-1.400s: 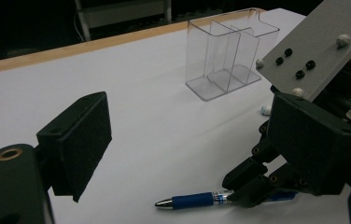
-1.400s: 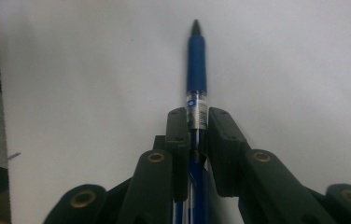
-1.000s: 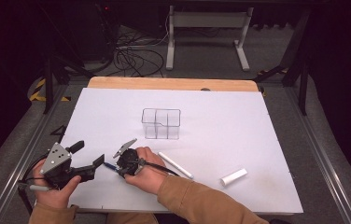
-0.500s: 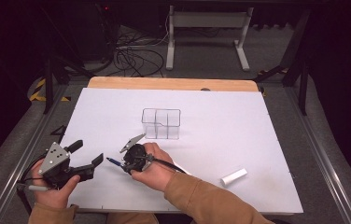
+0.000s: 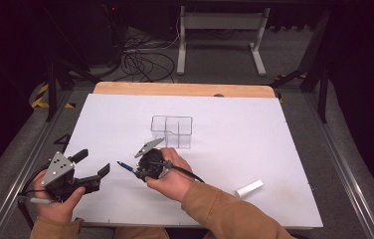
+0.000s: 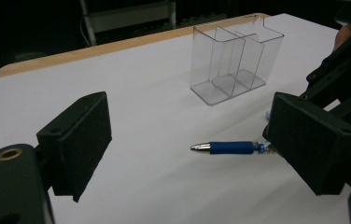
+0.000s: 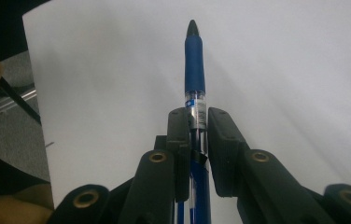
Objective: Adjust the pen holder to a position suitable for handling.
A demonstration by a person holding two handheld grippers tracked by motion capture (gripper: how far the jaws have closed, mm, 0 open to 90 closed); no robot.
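Note:
A blue pen (image 7: 195,70) with a dark tip sticks out past my right gripper (image 7: 197,123), whose jaws are shut on its clear barrel. In the high view the right gripper (image 5: 142,170) holds the pen (image 5: 127,167) above the white table, tip pointing left toward my left gripper (image 5: 94,166). The left gripper stands open near the table's front left corner, nothing between its pads. From the left gripper view the pen (image 6: 227,148) hangs between the wide-apart pads (image 6: 82,140). A clear plastic divided holder (image 5: 172,131) stands upright mid-table, also the holder (image 6: 234,58) beyond the pen.
A white cylinder-shaped piece (image 5: 249,188) lies on the table's front right. The white table top (image 5: 254,129) has a wooden strip along its far edge (image 5: 185,89). Cables and a metal stand sit on the floor beyond.
My right gripper has lifted the pen off the table and shifted a little right and away. The left gripper has kept still.

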